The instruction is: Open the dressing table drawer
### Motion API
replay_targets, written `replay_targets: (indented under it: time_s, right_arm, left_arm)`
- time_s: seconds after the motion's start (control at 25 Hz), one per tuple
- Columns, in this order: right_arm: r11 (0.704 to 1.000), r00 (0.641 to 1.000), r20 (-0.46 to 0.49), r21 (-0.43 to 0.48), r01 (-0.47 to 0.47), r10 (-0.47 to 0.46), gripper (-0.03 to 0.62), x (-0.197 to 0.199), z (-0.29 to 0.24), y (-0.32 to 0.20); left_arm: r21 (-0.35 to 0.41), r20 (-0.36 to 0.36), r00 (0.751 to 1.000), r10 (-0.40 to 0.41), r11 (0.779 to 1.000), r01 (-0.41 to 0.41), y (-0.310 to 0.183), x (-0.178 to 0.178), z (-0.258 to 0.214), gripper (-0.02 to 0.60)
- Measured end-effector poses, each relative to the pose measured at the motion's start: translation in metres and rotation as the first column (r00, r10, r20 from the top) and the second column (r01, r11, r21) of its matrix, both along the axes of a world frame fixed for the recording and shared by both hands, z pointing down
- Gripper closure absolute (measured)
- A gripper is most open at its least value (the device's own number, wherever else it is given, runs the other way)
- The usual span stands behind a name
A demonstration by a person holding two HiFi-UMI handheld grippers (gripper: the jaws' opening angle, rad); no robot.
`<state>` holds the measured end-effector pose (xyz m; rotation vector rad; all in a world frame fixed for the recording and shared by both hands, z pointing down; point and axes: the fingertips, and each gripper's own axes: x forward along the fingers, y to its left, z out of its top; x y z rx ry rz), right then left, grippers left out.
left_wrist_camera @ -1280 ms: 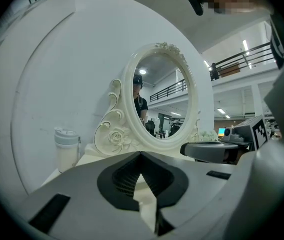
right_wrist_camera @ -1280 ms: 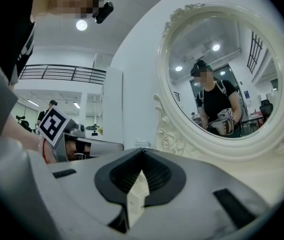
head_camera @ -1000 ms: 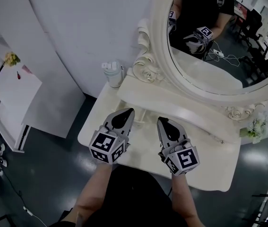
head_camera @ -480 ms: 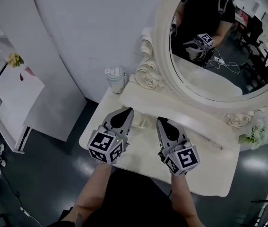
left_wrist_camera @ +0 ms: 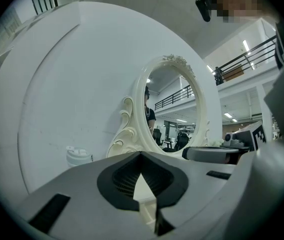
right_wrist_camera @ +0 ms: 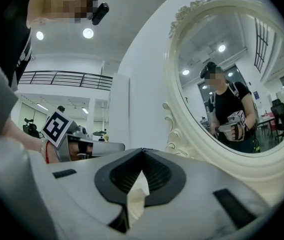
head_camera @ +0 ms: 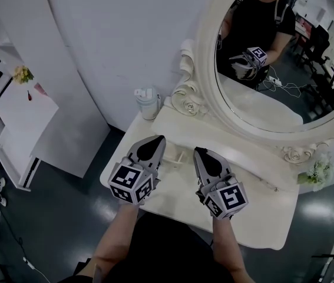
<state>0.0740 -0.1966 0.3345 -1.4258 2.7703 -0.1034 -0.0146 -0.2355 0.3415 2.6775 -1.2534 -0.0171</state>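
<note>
Over the cream dressing table (head_camera: 255, 217), beneath its oval mirror (head_camera: 273, 69): two hand-held grippers, side by side, pointing level toward the mirror and touching nothing. Left gripper (head_camera: 159, 139): fingers closed tip to tip, nothing between them. Right gripper (head_camera: 199, 151): fingers likewise closed and empty. Raised shelf (head_camera: 214, 135): runs along the foot of the mirror, just ahead of both grippers. Small cream piece (head_camera: 175, 155): sits at the shelf's front edge, between the two grippers and apart from both; possibly the handle, too small to be sure. Drawer: no front can be clearly made out in any view, and the table's near edge is hidden by the person's arms and body, so whether it is pulled out or shut cannot be told. Progress, as a judgement: neither gripper holds a handle, which fits grippers on the way to a closed drawer as well as grippers drawn back from one. Also present: white jar (head_camera: 147, 102) at the table's back left corner, flowers (head_camera: 315, 171) at its right.
</note>
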Motion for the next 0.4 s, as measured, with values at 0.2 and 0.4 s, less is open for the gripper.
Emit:
replay_targets:
  time_s: [0.2, 0.4]
  right_arm:
    - [1.000, 1.000, -0.001, -0.006, 0.013, -0.013, 0.589, -0.006, 0.003, -0.002]
    - [1.000, 1.000, -0.002, -0.010, 0.021, -0.021, 0.589, -0.012, 0.003, -0.005]
  left_arm:
    - [-0.005, -0.003, 1.000, -0.008, 1.000, 0.008, -0.002, -0.005, 0.002, 0.578]
    - [-0.010, -0.004, 1.000, -0.013, 1.000, 0.013, -0.004, -0.011, 0.002, 0.578]
